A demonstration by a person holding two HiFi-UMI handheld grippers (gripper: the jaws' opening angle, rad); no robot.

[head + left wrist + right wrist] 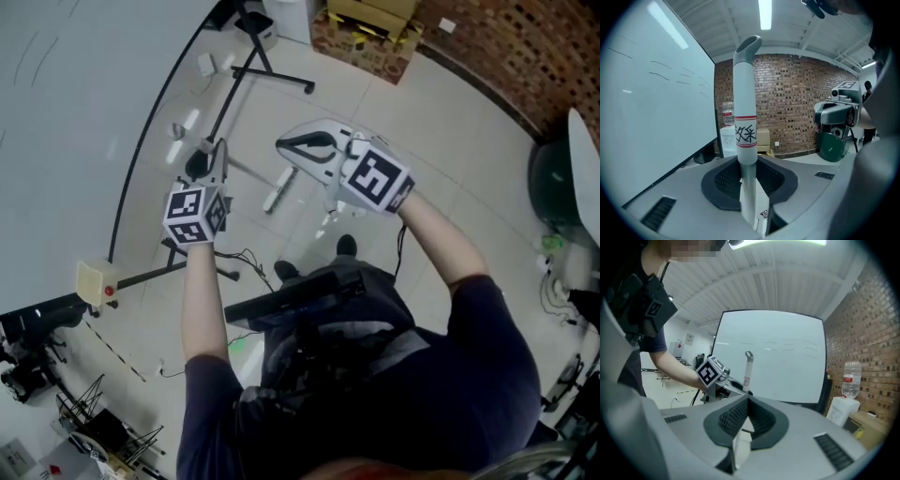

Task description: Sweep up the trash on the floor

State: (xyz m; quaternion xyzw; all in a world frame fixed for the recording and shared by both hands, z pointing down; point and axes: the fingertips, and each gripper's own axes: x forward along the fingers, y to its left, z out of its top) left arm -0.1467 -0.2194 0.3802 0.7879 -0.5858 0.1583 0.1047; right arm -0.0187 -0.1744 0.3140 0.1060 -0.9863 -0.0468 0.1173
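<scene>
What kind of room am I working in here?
Probably a lab or workshop: a big whiteboard, a brick wall, a water dispenser, plus stands and cables on the tiled floor.

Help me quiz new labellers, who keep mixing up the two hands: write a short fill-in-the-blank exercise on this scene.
1. The gripper clamped on the upright white handle is the person's ____ one.
2. The thin stripes around that handle are ____.
3. The wall behind the water bottle is built of ____.

Missing words: left; red; brick.
</scene>
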